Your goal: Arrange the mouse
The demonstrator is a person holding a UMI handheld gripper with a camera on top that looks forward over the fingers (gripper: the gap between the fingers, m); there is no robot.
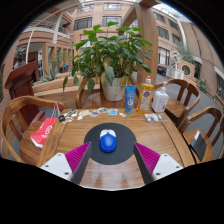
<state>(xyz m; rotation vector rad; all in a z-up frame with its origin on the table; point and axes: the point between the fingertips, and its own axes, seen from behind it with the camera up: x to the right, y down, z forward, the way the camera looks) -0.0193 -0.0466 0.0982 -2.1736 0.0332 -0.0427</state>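
Resting on a round dark mouse pad on the wooden table, the blue mouse sits between the gripper's spread fingers, with a gap at either side, so nothing is grasped. Beyond it stand a potted plant, a blue can and bottles.

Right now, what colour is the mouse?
Blue, on a black round mat; the mouse shows in the gripper view.
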